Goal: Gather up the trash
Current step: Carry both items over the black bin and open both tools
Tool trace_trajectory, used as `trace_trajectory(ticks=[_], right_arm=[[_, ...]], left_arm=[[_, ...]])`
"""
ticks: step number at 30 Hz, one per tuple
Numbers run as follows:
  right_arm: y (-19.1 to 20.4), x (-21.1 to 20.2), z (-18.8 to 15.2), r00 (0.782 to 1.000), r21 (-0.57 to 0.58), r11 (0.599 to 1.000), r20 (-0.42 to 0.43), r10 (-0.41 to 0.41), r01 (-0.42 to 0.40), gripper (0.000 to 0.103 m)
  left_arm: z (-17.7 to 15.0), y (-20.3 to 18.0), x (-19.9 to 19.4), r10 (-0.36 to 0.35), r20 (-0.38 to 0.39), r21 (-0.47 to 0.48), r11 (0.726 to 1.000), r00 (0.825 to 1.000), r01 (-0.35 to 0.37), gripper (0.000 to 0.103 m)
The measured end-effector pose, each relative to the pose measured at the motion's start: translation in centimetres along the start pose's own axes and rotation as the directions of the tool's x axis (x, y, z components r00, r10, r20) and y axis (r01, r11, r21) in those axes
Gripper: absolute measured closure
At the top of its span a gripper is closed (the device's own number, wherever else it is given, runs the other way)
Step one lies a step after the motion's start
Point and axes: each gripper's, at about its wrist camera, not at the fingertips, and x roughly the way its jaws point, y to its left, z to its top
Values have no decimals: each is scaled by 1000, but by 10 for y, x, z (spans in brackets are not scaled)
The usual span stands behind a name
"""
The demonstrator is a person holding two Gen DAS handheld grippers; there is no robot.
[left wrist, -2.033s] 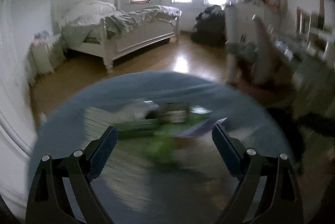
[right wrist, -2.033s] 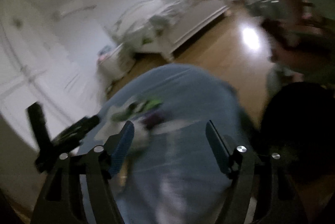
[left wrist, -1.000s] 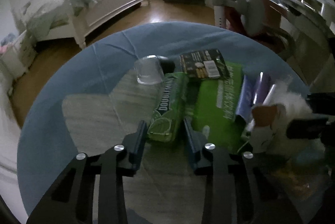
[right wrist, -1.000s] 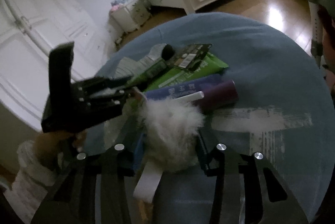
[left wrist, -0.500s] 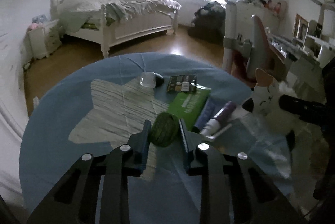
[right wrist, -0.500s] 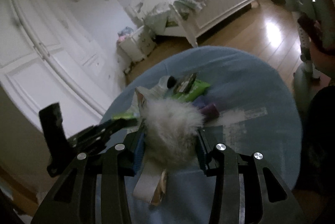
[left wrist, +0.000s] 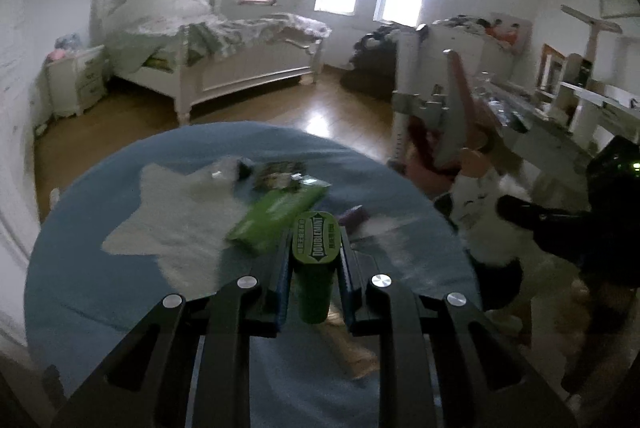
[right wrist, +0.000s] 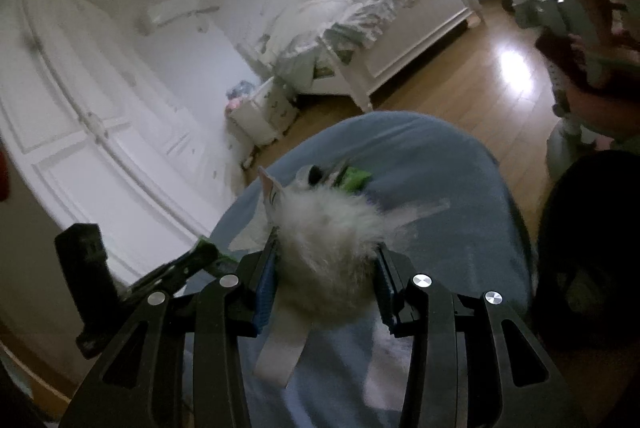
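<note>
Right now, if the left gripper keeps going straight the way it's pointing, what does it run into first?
Probably the flat green packet on the round blue table, just beyond the left gripper, which is shut on the green Doublemint container. Depth is unclear; it might pass over.

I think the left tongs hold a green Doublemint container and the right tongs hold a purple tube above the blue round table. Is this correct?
Not quite. The left tongs do hold the green Doublemint container, but the right tongs are closed on a white fluffy plush toy, not a purple tube, as the right wrist view shows. Both are above the blue round table.
</note>
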Motion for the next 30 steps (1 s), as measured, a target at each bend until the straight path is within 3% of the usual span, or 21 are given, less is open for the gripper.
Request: trace_trajectory(ticks=[7, 14, 20, 25, 30], right_arm=[[-52, -66, 13, 984, 97, 992, 155, -92, 78, 61], [-125, -134, 15, 918, 246, 941, 262, -297, 234, 61], [-176, -154, 6, 890, 330, 896, 246, -385, 297, 61], [-202, -146, 0, 890, 367, 876, 210, -404, 311, 61], [-221, -137, -6, 894, 396, 863, 183, -410, 314, 61]], left_arm=[[21, -75, 21, -145, -5, 70, 987, 989, 145, 83], [28, -154, 69, -300, -78, 127, 943, 951, 308, 83], [27, -209, 116, -377, -136, 128, 910, 916, 393, 83], [19, -239, 148, -400, -189, 133, 894, 897, 427, 83], [9, -253, 169, -394, -229, 136, 893, 890, 430, 83]])
